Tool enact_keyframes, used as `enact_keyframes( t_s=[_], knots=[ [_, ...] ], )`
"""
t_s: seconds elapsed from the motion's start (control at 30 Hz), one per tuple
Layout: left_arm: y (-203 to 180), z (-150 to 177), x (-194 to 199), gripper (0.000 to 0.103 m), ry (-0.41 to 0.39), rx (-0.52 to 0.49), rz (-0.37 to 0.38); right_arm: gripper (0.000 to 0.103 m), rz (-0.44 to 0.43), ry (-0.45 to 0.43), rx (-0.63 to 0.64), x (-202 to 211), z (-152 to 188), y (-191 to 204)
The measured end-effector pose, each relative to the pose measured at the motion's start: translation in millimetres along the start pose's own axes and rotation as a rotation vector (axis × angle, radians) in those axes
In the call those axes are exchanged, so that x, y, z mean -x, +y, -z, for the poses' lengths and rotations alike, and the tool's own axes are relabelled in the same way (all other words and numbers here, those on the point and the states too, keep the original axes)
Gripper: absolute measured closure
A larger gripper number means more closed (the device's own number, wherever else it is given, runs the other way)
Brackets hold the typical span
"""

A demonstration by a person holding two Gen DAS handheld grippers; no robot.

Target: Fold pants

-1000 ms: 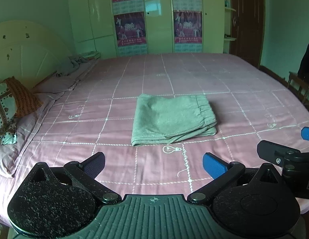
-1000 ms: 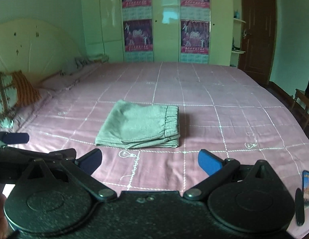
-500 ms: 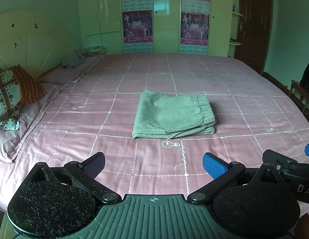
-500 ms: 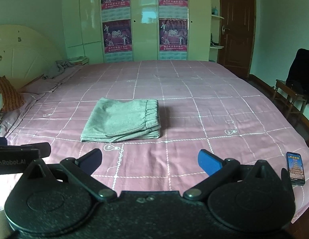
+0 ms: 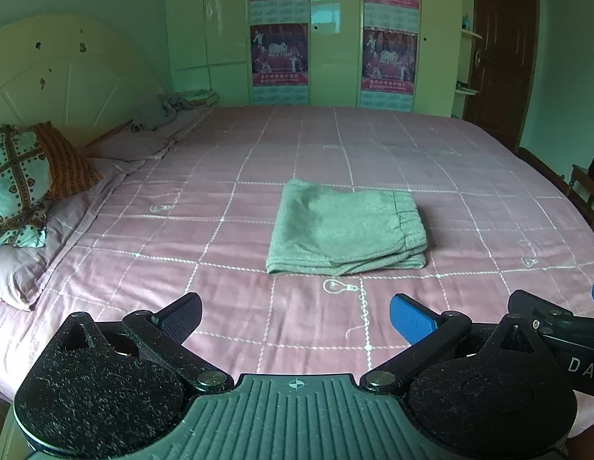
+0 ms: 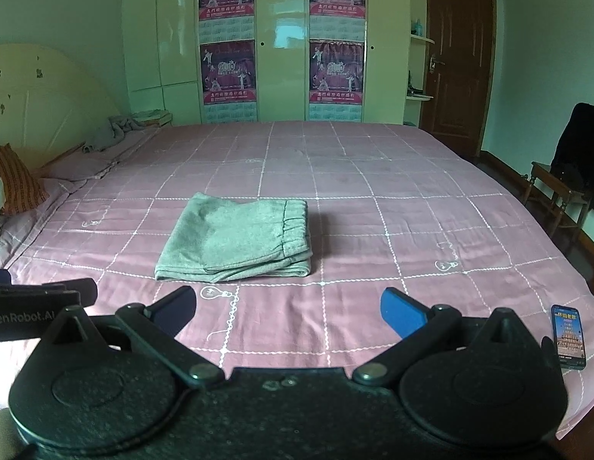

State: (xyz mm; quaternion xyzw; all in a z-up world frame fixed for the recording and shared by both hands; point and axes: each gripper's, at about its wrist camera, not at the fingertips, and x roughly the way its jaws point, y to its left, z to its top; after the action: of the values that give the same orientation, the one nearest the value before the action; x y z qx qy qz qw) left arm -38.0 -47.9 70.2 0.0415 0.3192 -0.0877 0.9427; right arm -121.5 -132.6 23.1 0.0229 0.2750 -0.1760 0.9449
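Bed point(image 5: 373, 145): wide, covered by a pink sheet with a white stitched grid and small light-bulb motifs; it carries everything here.
Wardrobe point(image 6: 281, 38): pale glossy doors behind the bed, hung with dark-red posters point(image 6: 226, 73); their writing is too small to read.
Pillows point(image 5: 17, 180): patterned, heaped at the headboard side.
Pants point(image 5: 344, 228): grey-green, lying mid-bed in a flat rectangular stack, elastic waistband along the right edge, layered fold edges facing the cameras; the folding looks finished.
Handling: likely soft, light knit that sags when lifted; best taken at the thick waistband or by pinching all layers at a near corner, else the stack slides apart.
Left tongs point(image 5: 295, 316): spread wide, holding nothing, hovering over the near bed edge, well apart from the pants.
Right tongs point(image 6: 289, 308): likewise spread and empty.
Phone point(image 6: 568, 335): lit screen, at the near right bed edge.
Writing: "GenRobot.AI" on the left tool in the right wrist view; "DAS" partly visible on the right tool.
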Motion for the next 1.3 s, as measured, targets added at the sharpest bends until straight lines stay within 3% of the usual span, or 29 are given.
enact_keyframes(
  t_s=[1.3],
  knots=[
    [3,-5,-20,0.000,0.021,-0.001,-0.004,0.000,-0.011,0.051,0.006,-22,-6,-2]
  ],
)
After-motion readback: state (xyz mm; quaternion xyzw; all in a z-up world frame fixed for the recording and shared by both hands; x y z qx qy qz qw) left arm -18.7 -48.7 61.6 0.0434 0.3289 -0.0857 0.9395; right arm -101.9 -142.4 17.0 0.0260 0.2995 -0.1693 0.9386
